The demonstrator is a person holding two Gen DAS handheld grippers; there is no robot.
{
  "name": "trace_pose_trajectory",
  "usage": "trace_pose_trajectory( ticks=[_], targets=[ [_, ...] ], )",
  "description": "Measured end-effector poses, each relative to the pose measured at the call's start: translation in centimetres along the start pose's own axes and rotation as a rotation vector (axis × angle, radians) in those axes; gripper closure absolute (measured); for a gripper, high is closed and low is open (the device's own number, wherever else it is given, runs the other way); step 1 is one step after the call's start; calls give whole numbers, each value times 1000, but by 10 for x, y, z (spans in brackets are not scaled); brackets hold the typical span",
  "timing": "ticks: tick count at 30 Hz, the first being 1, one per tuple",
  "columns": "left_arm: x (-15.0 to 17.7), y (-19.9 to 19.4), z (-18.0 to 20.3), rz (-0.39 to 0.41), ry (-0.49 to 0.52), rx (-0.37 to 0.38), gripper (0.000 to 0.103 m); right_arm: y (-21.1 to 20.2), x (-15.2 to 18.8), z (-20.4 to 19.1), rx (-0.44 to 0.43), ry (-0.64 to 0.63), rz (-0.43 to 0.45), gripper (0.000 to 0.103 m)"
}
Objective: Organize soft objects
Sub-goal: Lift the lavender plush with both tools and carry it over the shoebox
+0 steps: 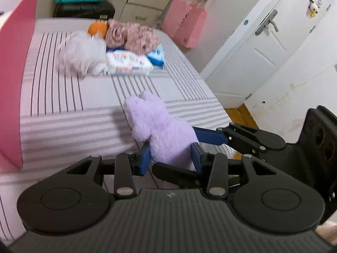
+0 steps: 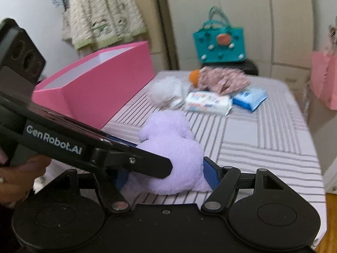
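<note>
Both grippers pinch the purple plush toy point(image 1: 162, 135) at the near edge of the bed point(image 1: 84, 97); left gripper point(image 1: 171, 158) and right gripper point(image 2: 166, 174) each closed on its lower body, blue pads sunk into pile; I judge it light, squashy, non-slip; grip the thick body; long axis points away toward the pink box point(image 2: 101, 84).

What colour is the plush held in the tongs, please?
Pale lilac; the plush shows best in the right wrist view.
</note>
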State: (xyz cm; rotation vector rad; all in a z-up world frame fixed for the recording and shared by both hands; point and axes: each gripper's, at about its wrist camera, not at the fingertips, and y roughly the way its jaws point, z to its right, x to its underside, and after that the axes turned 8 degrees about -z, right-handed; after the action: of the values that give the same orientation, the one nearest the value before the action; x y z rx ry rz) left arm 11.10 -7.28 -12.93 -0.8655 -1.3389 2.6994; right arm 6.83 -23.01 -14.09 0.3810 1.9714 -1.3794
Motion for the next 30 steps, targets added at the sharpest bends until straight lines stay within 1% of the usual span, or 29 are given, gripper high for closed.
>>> trace_pose_trajectory(
  ticks=[2,7,11,16,20,25,30],
  targets=[
    [4,-5,0,-5,-3,1,63,-1,-1,-4,-21,-8,-16,27],
    [11,-24,2,-13,0,-4,63,-9,-5,-25,-35,-62,-41,27],
    [13,-43,-3,-24,-2,2,63,-15,-13,-36,-69,-54,-68,27],
    [20,-74,-12,-6,-17,18,63,-21,-25,-54,-121,-72,-76,27],
    [27,-101,-18,-1,-17,18,64,-25,-37,-76,-161,-114,-98,27],
    [36,-134,-21,16,-9,-13,64,-30,-51,-105,-189,-168,-122,27],
    [39,-166,-21,63,28,-69,64,-37,-68,-134,-191,-244,-105,27]
  ],
)
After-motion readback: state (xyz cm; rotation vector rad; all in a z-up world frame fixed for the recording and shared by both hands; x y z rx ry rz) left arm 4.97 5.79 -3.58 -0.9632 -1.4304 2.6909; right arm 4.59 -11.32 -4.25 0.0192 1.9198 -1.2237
